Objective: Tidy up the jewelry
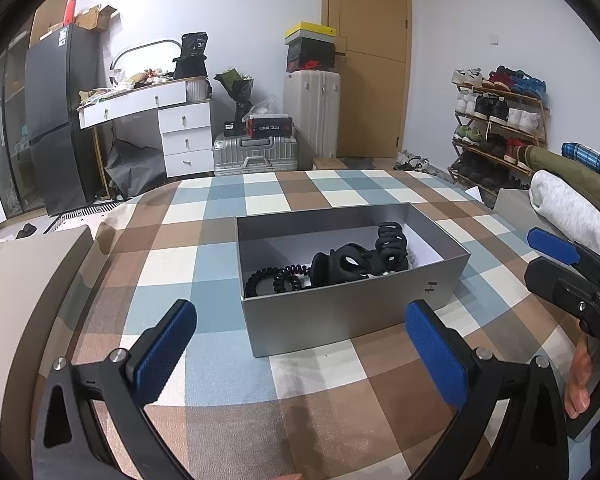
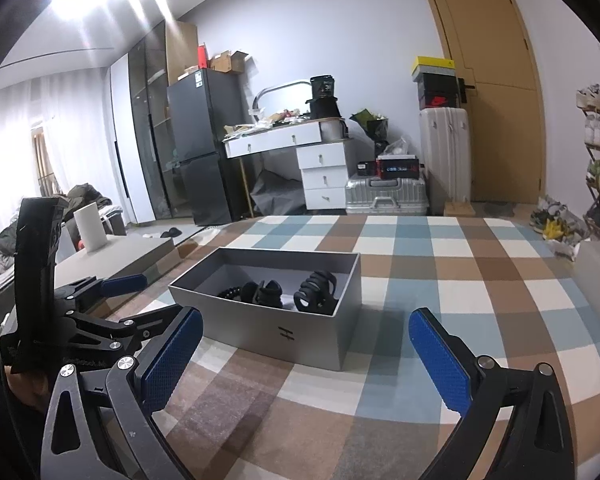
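Observation:
An open grey box (image 1: 332,320) stands on the checked tablecloth (image 1: 204,216); it also shows in the right wrist view (image 2: 260,332). Inside lie black hair claw clips (image 1: 352,266) (image 2: 314,292) and black spiral hair ties (image 1: 274,280) (image 2: 230,292). My left gripper (image 1: 300,340) is open and empty, just short of the box's near wall. My right gripper (image 2: 306,348) is open and empty, in front of the box's near right corner. The right gripper's body (image 1: 572,276) shows at the right edge of the left wrist view, and the left gripper's body (image 2: 80,320) shows at the left of the right wrist view.
A grey cushioned bench (image 2: 112,264) with a white roll (image 2: 90,226) lies left of the table. Rolled blankets (image 1: 572,204) lie at the table's right edge. Beyond the table stand suitcases (image 1: 256,154), a white desk, a fridge and a shoe rack (image 1: 496,128).

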Available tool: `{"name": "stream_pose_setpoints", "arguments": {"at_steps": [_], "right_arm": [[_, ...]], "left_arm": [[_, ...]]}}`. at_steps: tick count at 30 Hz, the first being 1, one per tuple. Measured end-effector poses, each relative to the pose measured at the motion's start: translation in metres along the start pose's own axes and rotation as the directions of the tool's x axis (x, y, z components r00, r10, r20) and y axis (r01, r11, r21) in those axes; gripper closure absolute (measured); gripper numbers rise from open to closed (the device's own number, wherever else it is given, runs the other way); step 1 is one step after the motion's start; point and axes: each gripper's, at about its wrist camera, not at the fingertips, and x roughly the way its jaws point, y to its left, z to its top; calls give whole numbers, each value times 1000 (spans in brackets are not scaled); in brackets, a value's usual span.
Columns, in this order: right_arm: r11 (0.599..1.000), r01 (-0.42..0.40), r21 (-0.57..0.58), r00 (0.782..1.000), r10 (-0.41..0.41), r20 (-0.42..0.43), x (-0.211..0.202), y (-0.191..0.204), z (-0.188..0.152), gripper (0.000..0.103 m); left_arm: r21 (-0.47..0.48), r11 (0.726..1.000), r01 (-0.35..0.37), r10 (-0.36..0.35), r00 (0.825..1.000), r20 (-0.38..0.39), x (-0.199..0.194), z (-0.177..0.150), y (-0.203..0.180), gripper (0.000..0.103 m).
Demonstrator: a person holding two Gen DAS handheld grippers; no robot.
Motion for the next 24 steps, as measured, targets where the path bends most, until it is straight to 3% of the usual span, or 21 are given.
{"name": "stream_pose_setpoints", "arguments": {"at_steps": [24], "right_arm": [[1000, 2, 2, 1000, -2, -4, -2, -1, -1, 0]], "left_arm": [[1, 1000, 0, 0, 1000, -2, 0, 0, 0, 1]]}}
